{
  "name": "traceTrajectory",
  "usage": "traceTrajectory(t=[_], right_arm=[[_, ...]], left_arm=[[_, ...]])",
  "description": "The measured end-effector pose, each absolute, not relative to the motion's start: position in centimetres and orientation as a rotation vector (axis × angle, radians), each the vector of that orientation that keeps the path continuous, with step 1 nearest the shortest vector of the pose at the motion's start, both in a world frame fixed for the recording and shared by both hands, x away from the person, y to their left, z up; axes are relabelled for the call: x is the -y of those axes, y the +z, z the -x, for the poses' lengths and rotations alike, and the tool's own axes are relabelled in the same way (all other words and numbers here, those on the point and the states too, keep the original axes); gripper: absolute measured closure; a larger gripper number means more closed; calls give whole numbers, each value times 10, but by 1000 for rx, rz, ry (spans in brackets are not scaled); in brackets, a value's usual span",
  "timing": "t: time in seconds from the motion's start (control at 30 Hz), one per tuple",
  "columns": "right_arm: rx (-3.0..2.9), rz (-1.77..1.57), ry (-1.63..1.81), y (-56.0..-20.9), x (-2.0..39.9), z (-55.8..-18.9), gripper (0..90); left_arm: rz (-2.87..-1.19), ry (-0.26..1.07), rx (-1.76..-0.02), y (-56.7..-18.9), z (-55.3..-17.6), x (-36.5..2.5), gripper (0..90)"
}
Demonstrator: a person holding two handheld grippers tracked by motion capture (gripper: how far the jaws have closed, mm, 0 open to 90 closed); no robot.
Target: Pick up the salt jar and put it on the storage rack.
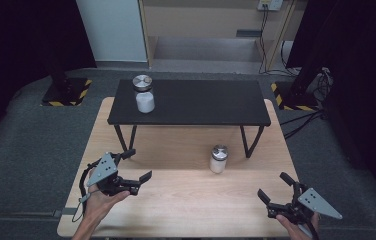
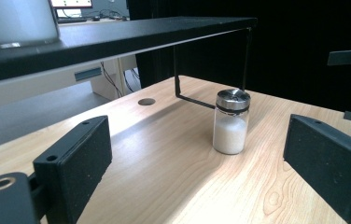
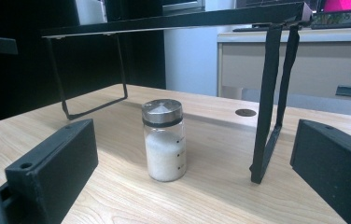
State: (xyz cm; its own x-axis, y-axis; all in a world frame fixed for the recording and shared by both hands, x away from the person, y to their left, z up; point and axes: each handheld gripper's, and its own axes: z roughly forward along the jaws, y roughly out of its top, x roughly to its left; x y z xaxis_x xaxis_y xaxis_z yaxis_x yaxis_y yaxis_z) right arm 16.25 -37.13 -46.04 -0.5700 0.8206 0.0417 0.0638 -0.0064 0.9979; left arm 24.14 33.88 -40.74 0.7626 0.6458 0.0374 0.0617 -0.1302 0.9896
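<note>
A small glass jar [image 1: 219,159] with a metal lid, half full of white powder, stands on the wooden table [image 1: 186,200] in front of a black shelf [image 1: 201,102]. A second, similar jar [image 1: 144,94] stands on the shelf's left end. My left gripper [image 1: 140,164] is held at the table's left, open and empty, with its jaws pointing right toward the lower jar [image 2: 230,123], which stands well beyond them. My right gripper [image 1: 272,185] hovers at the front right, also open and empty. It faces the same jar [image 3: 164,140] from the other side.
The shelf's thin black legs [image 3: 269,102] stand on the table just right of the jar in the right gripper view. A round hole [image 2: 146,101] is in the tabletop under the shelf. Grey carpet surrounds the table.
</note>
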Motion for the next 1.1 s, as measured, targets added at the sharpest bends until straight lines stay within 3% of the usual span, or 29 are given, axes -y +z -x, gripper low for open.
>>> traceTrajectory(t=[1.1], right_arm=[[-1692,-913,1636,-460,372,-164,8]], left_arm=[[-1691,576,-580,-430,-236,-333,64]])
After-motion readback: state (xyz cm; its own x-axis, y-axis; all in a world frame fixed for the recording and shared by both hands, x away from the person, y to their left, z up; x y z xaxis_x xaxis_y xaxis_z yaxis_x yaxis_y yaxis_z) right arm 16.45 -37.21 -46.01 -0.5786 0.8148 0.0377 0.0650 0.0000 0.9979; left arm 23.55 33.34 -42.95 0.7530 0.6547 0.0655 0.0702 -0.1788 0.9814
